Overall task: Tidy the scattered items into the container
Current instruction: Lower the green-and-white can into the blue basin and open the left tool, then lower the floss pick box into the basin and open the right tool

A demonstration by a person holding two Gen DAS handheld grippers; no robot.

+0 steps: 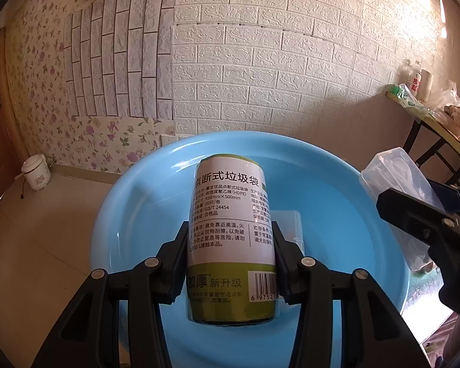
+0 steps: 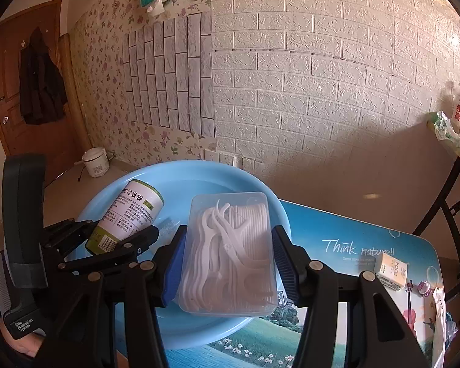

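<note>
While both items hang over the light-blue basin (image 1: 132,202), neither lies in it yet. The roll of trash bags (image 1: 231,236), a white-and-green labelled cylinder, sits clamped between the pads of the left gripper (image 1: 230,263), its far end pointing toward the far rim of the basin and its barcode end nearest the camera. Beneath it, on the basin floor, a small clear plastic item (image 1: 291,227) shows at the roll's right side; what it is cannot be told.

To the right, the right gripper (image 2: 227,263) is clenched on the long sides of a clear box of floss picks (image 2: 230,254), held above the near right part of the basin (image 2: 199,174). From this view the roll (image 2: 128,214) tilts to the left of the box, with the left gripper (image 2: 107,239) around its lower end.

The basin rests on the left end of a bench (image 2: 337,233) covered with a blue landscape print. Near the bench's right end lies a small tissue pack (image 2: 391,271). On the floor at far left stands a white rice cooker (image 2: 95,162).
</note>
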